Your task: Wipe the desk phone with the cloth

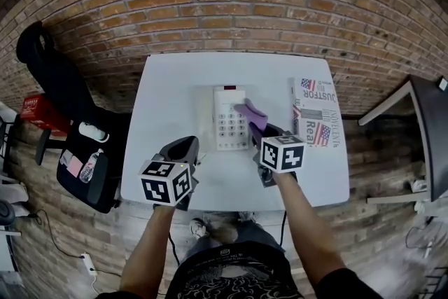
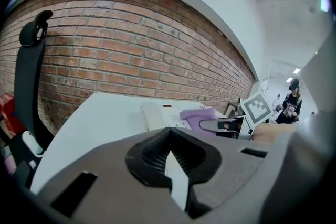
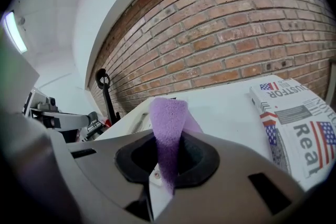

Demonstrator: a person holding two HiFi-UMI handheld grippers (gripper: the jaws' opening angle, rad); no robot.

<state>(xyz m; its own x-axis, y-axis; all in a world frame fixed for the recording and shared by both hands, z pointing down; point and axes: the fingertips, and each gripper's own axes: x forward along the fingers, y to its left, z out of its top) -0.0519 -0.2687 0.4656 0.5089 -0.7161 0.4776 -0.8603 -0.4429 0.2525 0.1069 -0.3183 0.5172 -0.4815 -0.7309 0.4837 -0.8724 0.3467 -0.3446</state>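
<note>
Desk phone [image 1: 229, 119]: white, at the middle of the white table [image 1: 175, 91]. Its long axis runs from the person's edge toward the brick wall [image 1: 231, 3].
Phone's ends: the dark display end points at the wall. The handset lies along its left side, with the keypad to the right.
Cloth [image 1: 252, 113]: purple. Its free end is draped on the phone's right side over the keypad, and the other end is caught in the right gripper [image 1: 260, 131].
Right gripper's jaws: closed tight on the cloth, which rises as a strip from between them in the right gripper view [image 3: 168, 118].
Left gripper [image 1: 187, 145]: jaws together with nothing between them. It sits near the phone's front-left corner, apart from it.
Newspaper [image 1: 315, 112]: folded and flat on the table right of the phone, lying parallel to it.
</note>
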